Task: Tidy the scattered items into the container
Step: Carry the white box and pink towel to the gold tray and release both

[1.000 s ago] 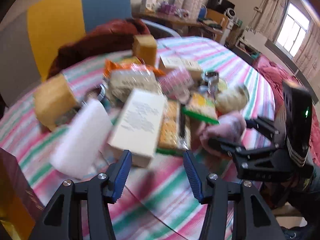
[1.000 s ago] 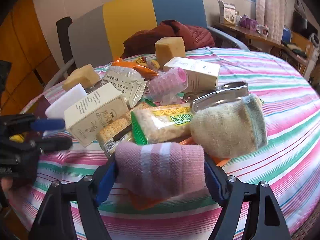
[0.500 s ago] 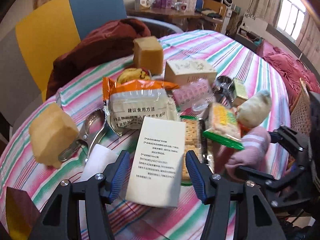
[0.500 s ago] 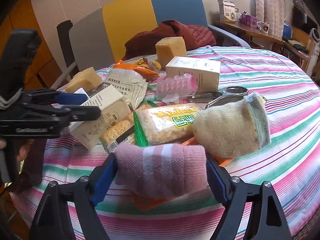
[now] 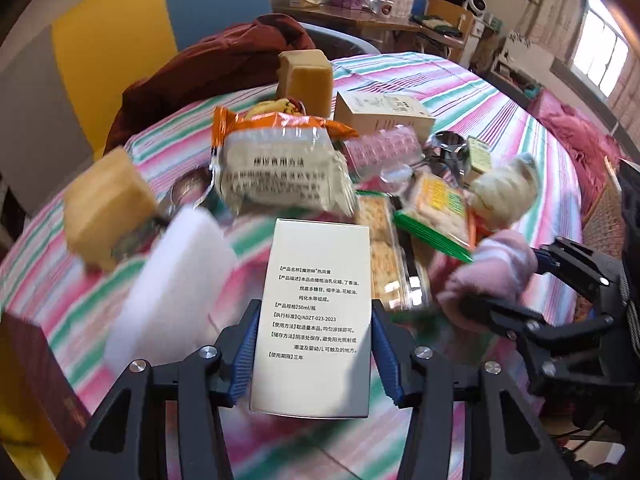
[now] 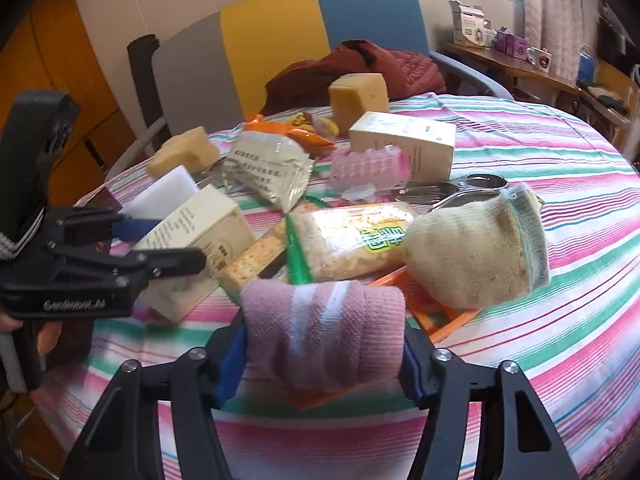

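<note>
A white carton [image 5: 316, 312] printed with black text sits between the blue pads of my left gripper [image 5: 315, 320], which is shut on its two long sides. From the right wrist view the same carton [image 6: 200, 232] is tipped up off the striped cloth in the left gripper [image 6: 180, 240]. My right gripper [image 6: 324, 340] is shut on a rolled pink sock [image 6: 324, 320], held low over the table's near edge. The pink sock [image 5: 492, 276] also shows at the right of the left wrist view. A woven basket [image 5: 604, 220] shows at the far right edge, partly hidden.
On the striped tablecloth [image 6: 560, 152] lie a cream sock [image 6: 476, 248], snack packs [image 6: 352, 236], a noodle packet [image 5: 280, 172], a pink curler [image 6: 372, 164], scissors [image 6: 460, 188], yellow sponges [image 5: 104, 208], a white sponge [image 5: 172, 284] and another carton [image 6: 404, 140]. A jacket-draped chair [image 6: 360, 64] stands behind.
My left gripper moved forward over the white carton and shut on it, tipping it up. The right gripper stayed shut on the pink sock with little movement.
</note>
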### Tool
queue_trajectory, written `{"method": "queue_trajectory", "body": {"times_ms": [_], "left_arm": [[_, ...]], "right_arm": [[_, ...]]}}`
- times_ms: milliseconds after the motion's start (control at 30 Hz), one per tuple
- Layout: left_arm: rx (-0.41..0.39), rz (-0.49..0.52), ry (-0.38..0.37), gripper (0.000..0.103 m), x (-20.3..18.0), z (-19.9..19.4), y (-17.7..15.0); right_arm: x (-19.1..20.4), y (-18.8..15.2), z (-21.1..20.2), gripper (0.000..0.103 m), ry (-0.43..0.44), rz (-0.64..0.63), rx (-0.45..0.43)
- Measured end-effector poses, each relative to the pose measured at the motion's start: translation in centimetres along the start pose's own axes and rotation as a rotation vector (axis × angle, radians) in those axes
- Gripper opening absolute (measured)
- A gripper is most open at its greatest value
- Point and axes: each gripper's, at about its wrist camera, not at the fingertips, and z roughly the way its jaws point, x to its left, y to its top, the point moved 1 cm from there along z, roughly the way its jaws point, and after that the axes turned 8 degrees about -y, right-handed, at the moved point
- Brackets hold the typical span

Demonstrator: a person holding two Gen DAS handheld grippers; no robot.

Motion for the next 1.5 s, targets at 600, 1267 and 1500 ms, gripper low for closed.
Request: {"method": "queue_trajectory", "body": {"times_ms": [600, 1267, 1500], "left_arm": [[-0.258, -0.222, -0.009, 0.052, 1.1, -11.4, -8.1], [-0.396, -0.677, 0.347, 0.052, 17.4, -22.8, -22.5], [-0.41, -0.75, 0.366, 0.052, 20.8, -22.7, -23.8]], "right_arm": [[5.9, -0.5, -6.6, 0.061, 0.114, -0.09, -0.069], [25.0, -0.4, -6.3, 0.061, 0.327, -0.491, -0.033], [30.2, -1.1, -4.4, 0.061, 0.356, -0.615, 0.002]]}}
